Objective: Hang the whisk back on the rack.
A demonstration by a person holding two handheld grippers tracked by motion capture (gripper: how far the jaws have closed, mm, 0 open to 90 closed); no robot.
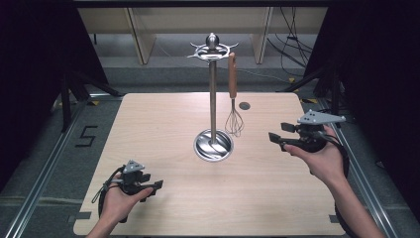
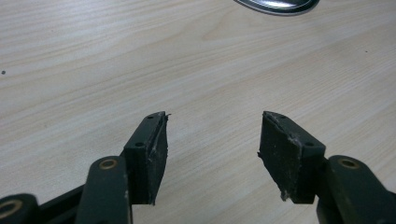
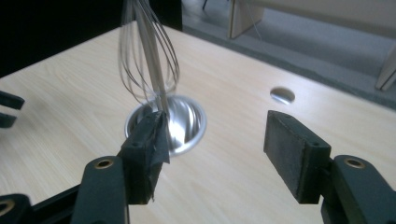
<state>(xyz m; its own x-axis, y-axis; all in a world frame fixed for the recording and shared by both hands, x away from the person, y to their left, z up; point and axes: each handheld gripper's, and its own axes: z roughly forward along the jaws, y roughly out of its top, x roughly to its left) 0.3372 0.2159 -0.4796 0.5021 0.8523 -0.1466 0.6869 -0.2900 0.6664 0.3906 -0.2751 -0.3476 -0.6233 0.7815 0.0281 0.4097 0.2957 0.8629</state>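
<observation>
The pale wooden tabletop (image 1: 163, 119) lies mostly bare, with wide free room on its left half and along the near edge. A steel utensil stand (image 1: 212, 99) rises from a round dished base at the centre, and a whisk (image 1: 233, 94) with a wooden handle hangs from the stand's top ring at about 2 o'clock of the pole, its wire head just above the tabletop beside the base. A small round hole (image 1: 244, 105) sits toward the far edge, at 1 o'clock of the base. The left gripper (image 1: 154, 186) rests low near the front-left corner, at 7 o'clock of the stand and well apart from it; its fingers (image 2: 148, 154) stand wide with only bare wood between them. The right gripper (image 1: 277, 134) is held above the right side, at 3 o'clock of the base, near the right edge and pointing toward the whisk. Its fingers (image 3: 289, 144) are spread wide and grip nothing; in the right gripper view the whisk wires hang ahead of the left finger, apart from it.
</observation>
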